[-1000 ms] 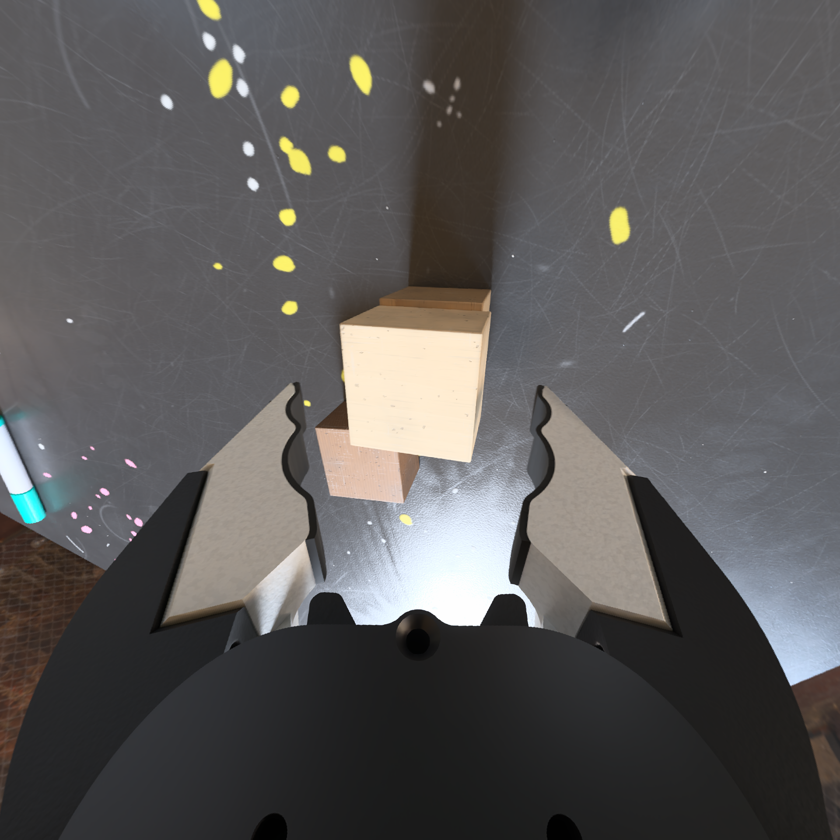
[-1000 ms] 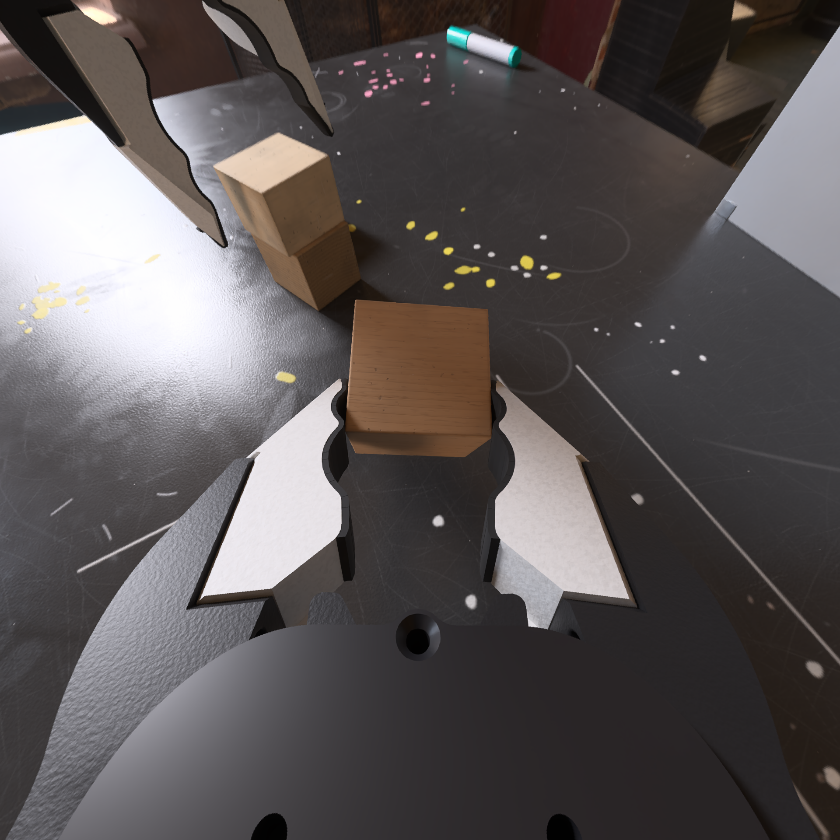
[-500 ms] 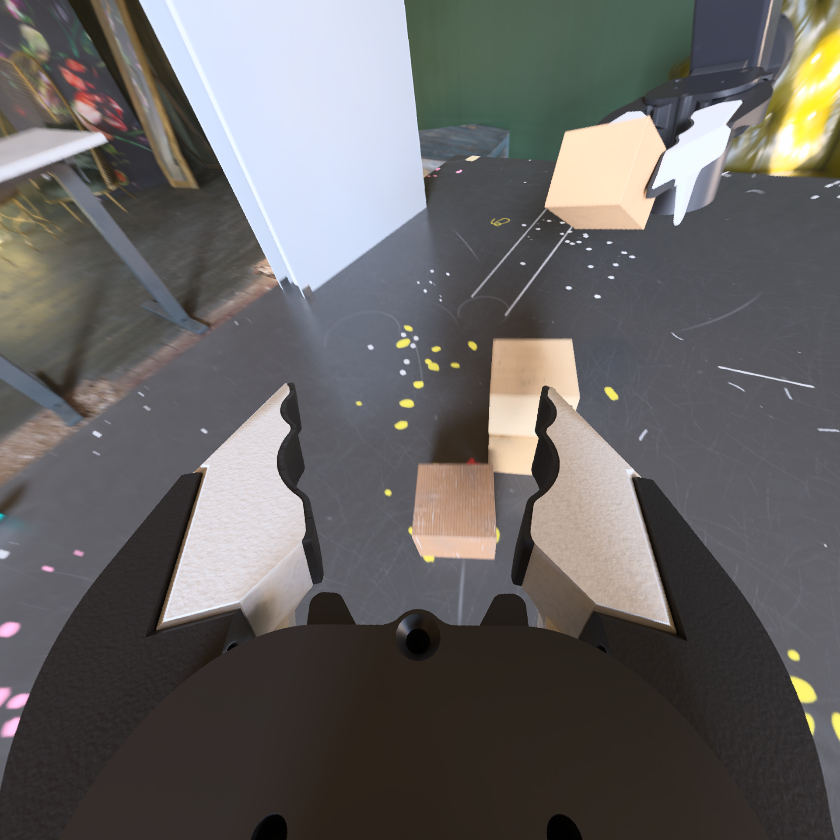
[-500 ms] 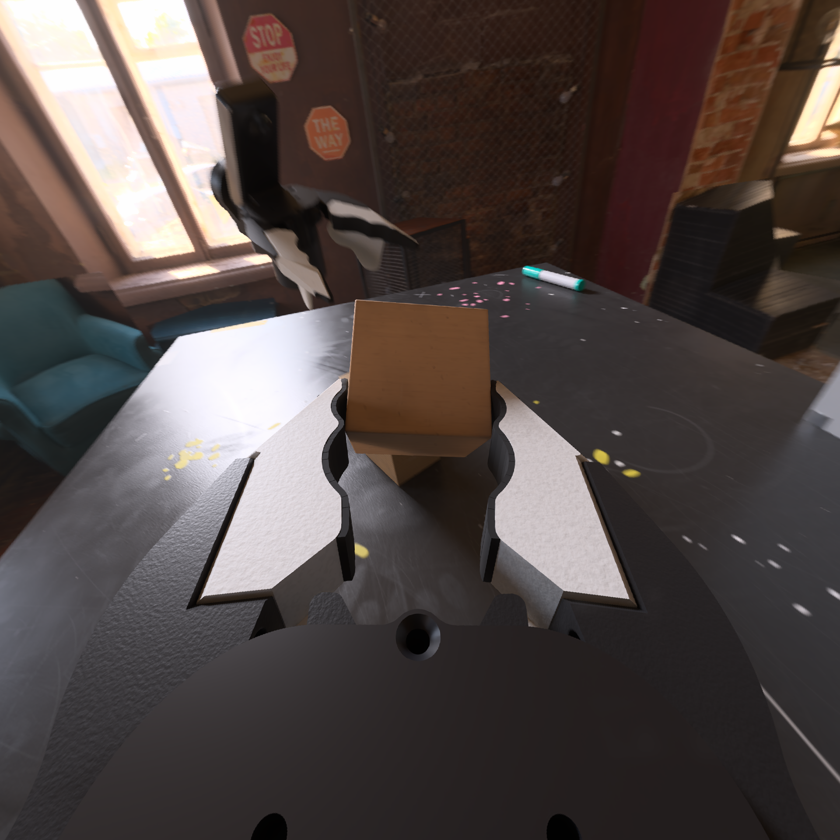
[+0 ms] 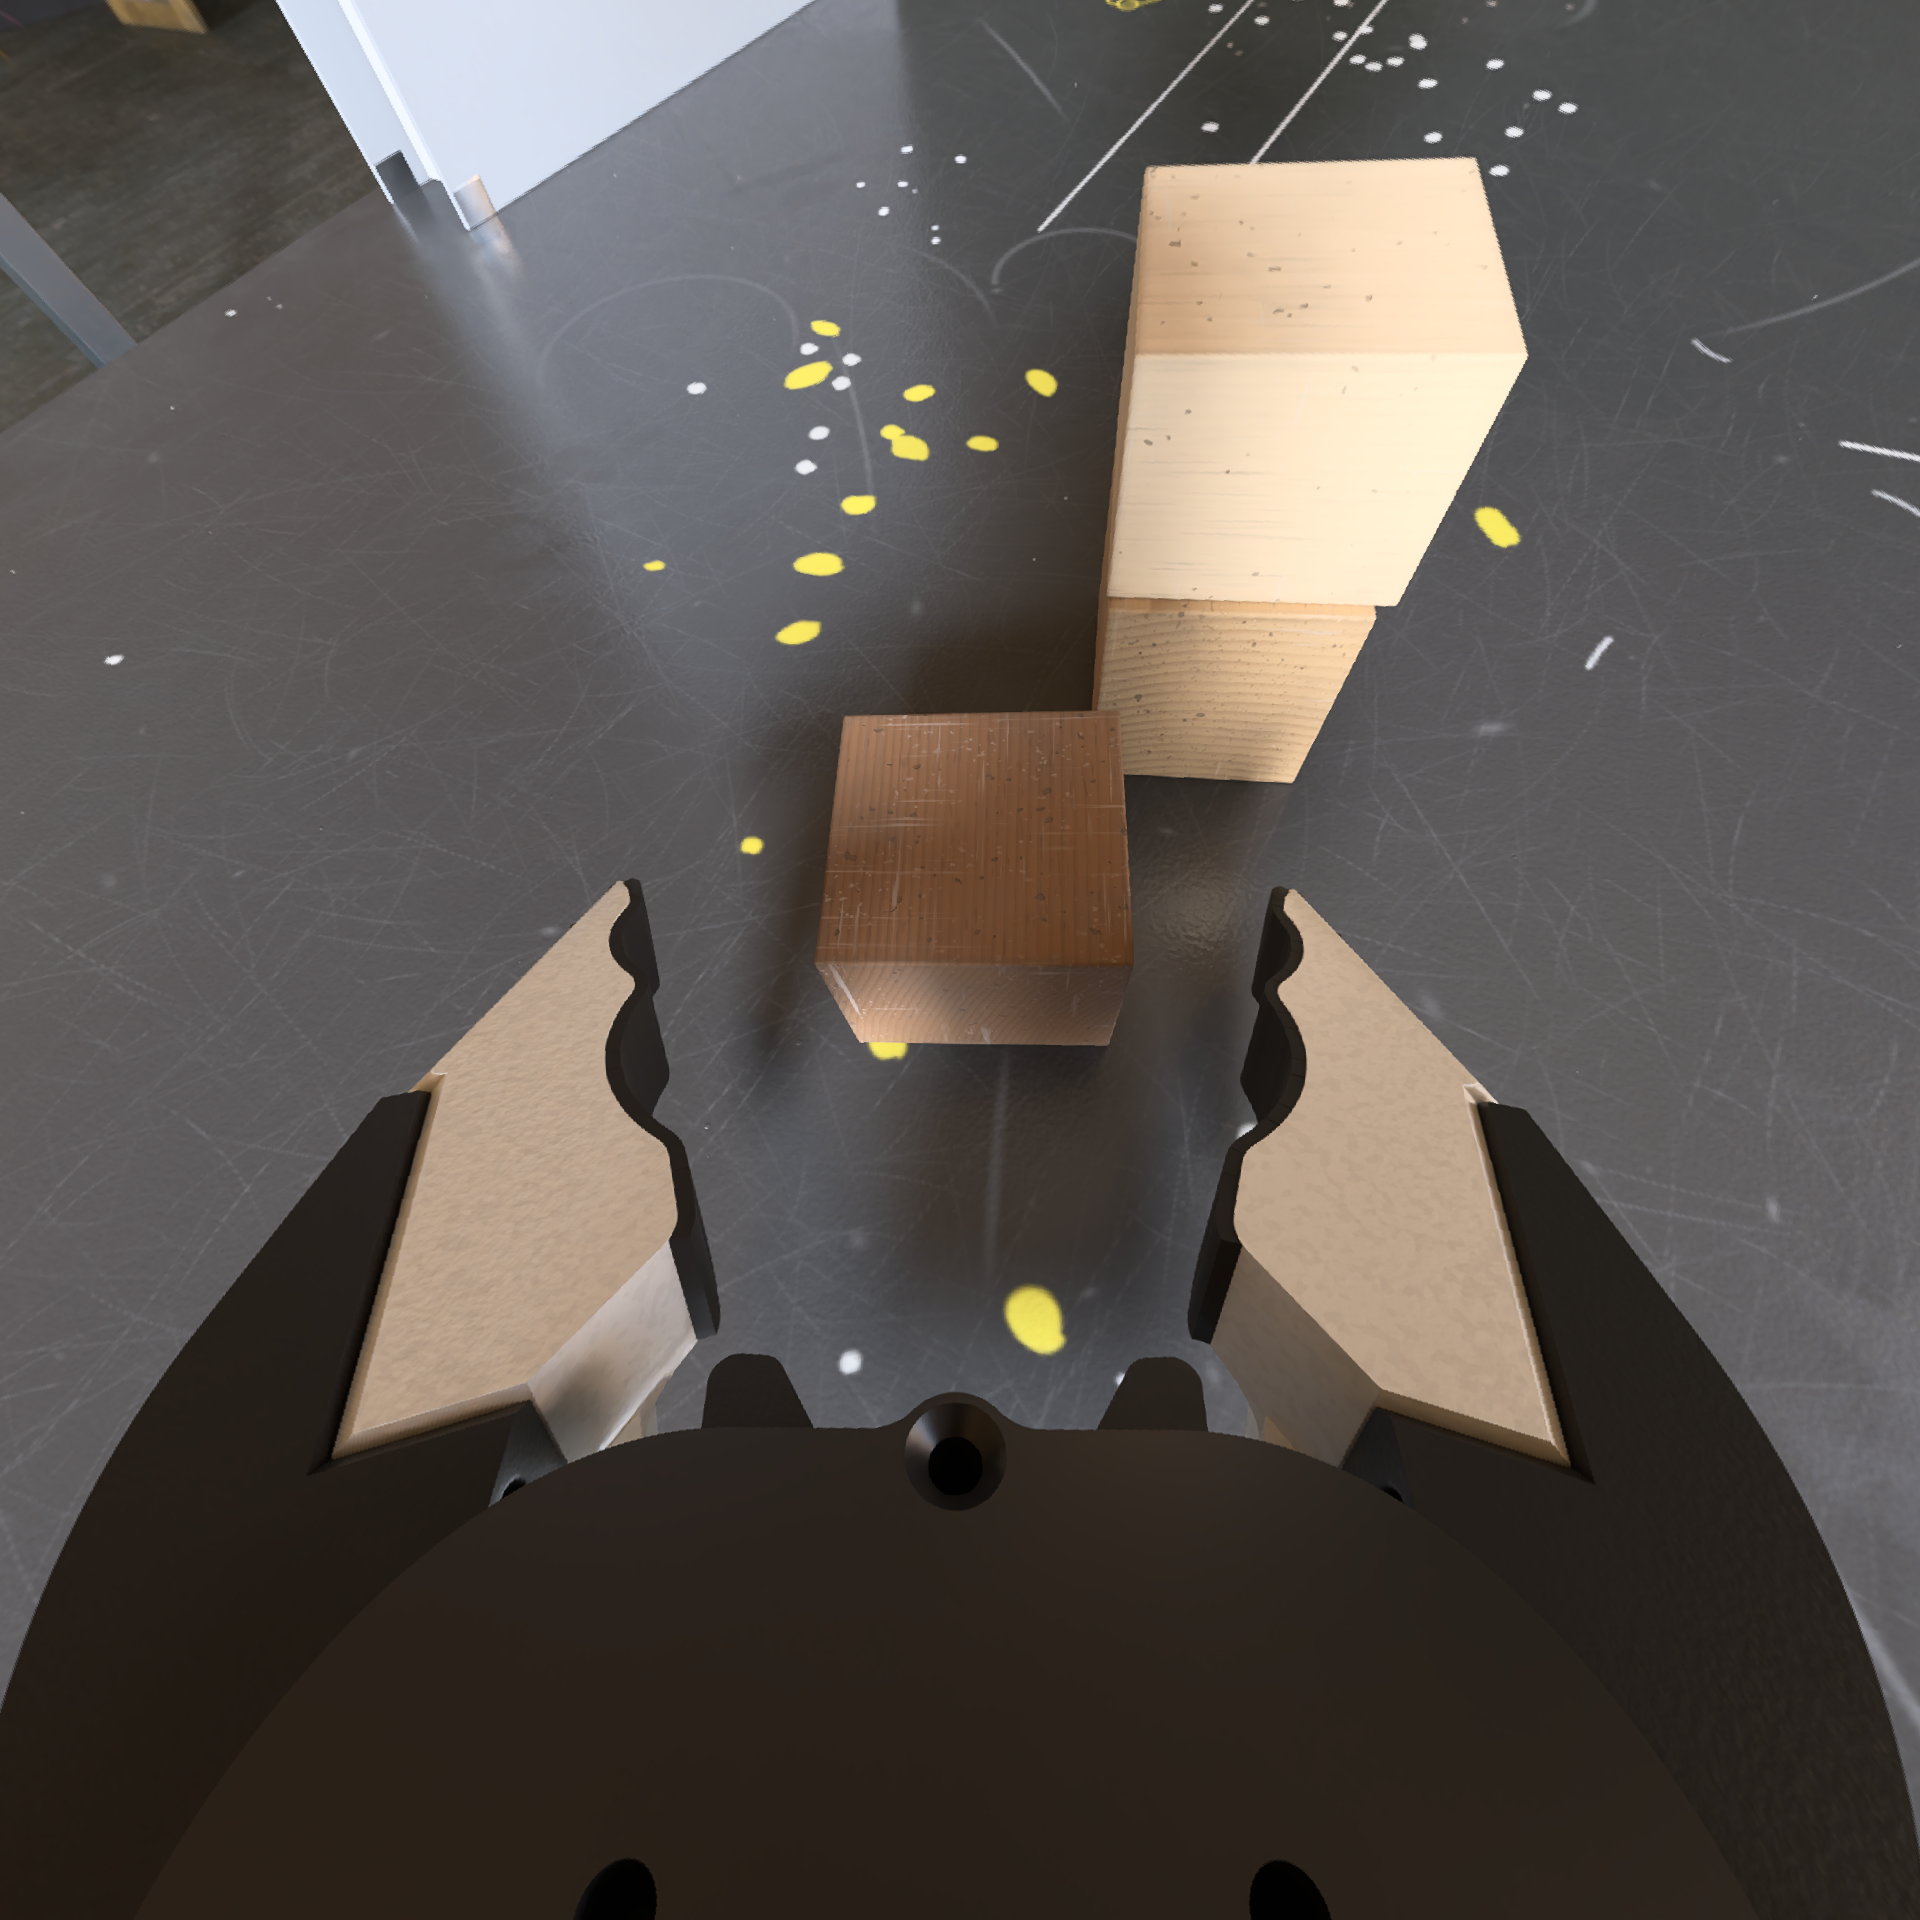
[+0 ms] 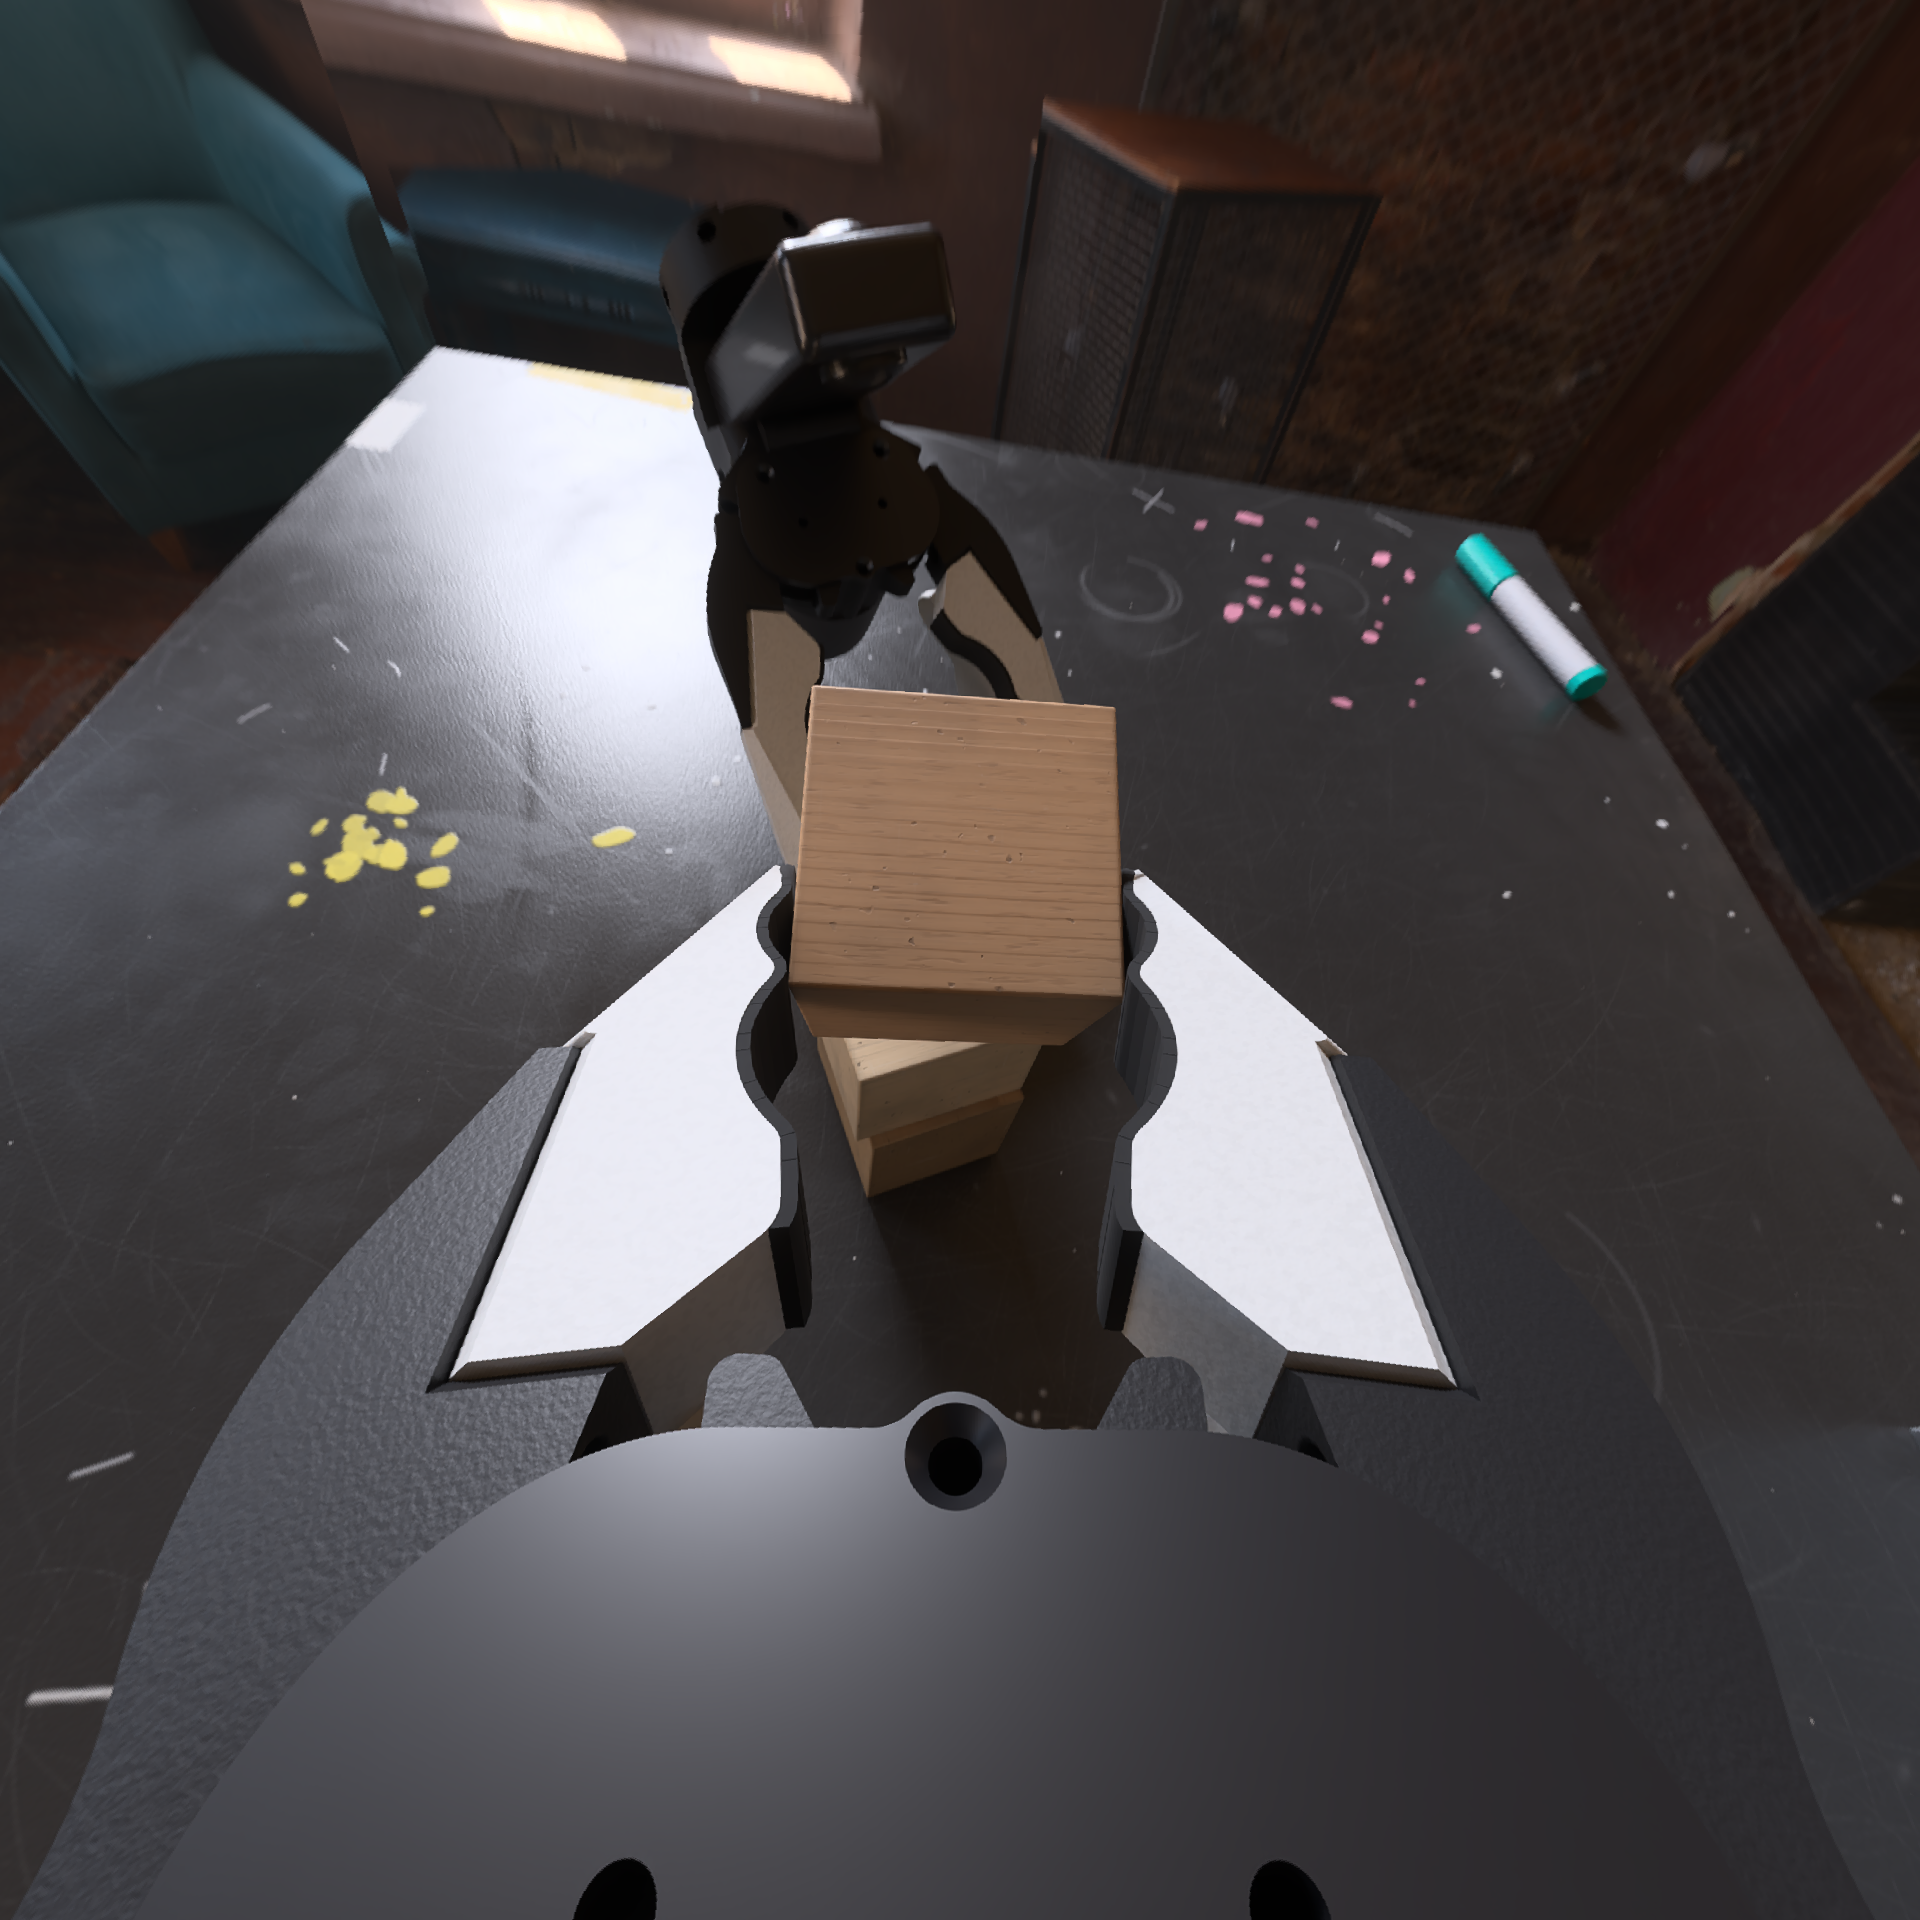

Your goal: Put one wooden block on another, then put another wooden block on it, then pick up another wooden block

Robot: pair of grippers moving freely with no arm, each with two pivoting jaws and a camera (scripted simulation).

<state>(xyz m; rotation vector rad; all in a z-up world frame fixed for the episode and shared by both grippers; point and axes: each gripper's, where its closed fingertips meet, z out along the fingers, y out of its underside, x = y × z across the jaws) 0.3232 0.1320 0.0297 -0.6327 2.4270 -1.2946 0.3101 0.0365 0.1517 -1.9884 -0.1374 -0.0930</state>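
Note:
A dark brown wooden block (image 5: 971,873) lies on the black table (image 5: 364,727), just ahead of my open, empty left gripper (image 5: 956,904). Beyond it to the right stands a stack of two pale blocks, the top one (image 5: 1309,384) on the lower one (image 5: 1216,686). My right gripper (image 6: 956,883) is shut on a tan wooden block (image 6: 956,862) and holds it in the air over that stack (image 6: 925,1112), apart from it. The left gripper also shows in the right wrist view (image 6: 894,665), behind the held block, pointing down at the table.
A white and teal marker (image 6: 1527,613) lies near the table's far right edge. A white panel (image 5: 540,83) stands past the table's corner. A teal armchair (image 6: 156,291) and a dark cabinet (image 6: 1174,312) stand beyond the table.
My left gripper has tipped down and come closer to the dark brown block. My right gripper has carried the tan block to above the stack and now looks down on it.

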